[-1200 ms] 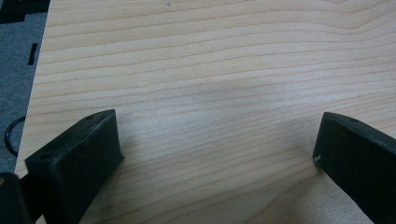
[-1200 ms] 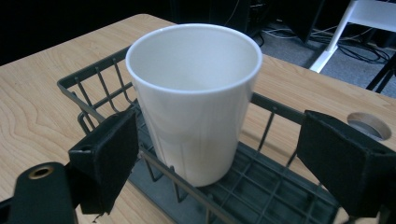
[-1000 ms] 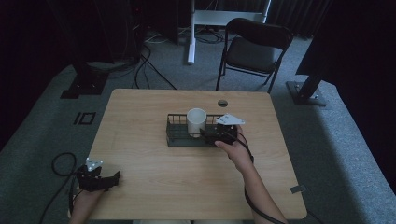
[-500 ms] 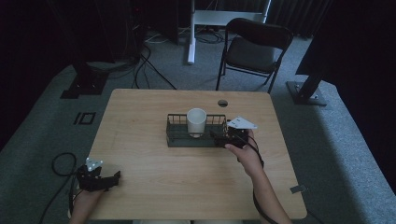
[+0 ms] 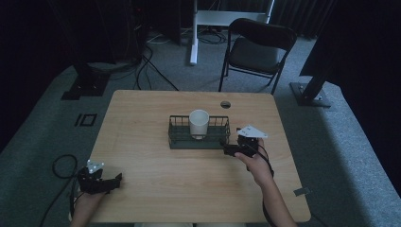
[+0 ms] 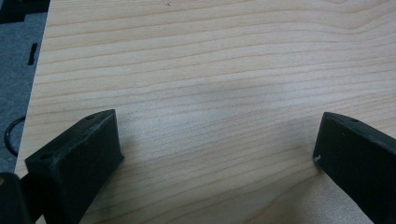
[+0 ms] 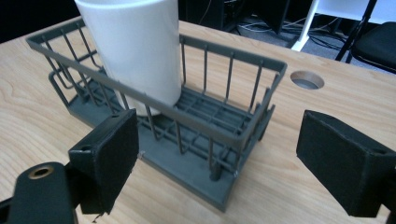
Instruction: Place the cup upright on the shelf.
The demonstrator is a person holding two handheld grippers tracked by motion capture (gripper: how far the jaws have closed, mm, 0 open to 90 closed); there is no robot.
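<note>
White ceramic is what stands out: your mug [image 5: 199, 124] sits upright inside the dark wire basket [image 5: 176, 134] near the middle of the table [image 5: 142, 109], toward the basket's left half as the high view shows it. In the right gripper view the mug [image 7: 135, 51] is cut off at the top edge, so its rim is out of sight, and I cannot make out a handle. The basket [image 7: 224, 135] lies between and beyond your jaws there, its near corner closest to you.

Your right hand-held gripper [image 5: 231, 149] rests just beside the basket's right end, released, jaws spread wide with nothing between them; in its own view [image 7: 217, 154] neither jaw touches the wire. Whether the tips touch the basket is hard to judge from above in the dim light.

Your left hand-held gripper [image 5: 113, 179] sits well apart at the table's near left corner, jaws likewise spread wide, grasping nothing; its own view [image 6: 219, 149] looks on bare wood grain. A round cable hole [image 5: 225, 104] lies behind the basket, and a black folding chair [image 5: 257, 47] stands beyond the table.
</note>
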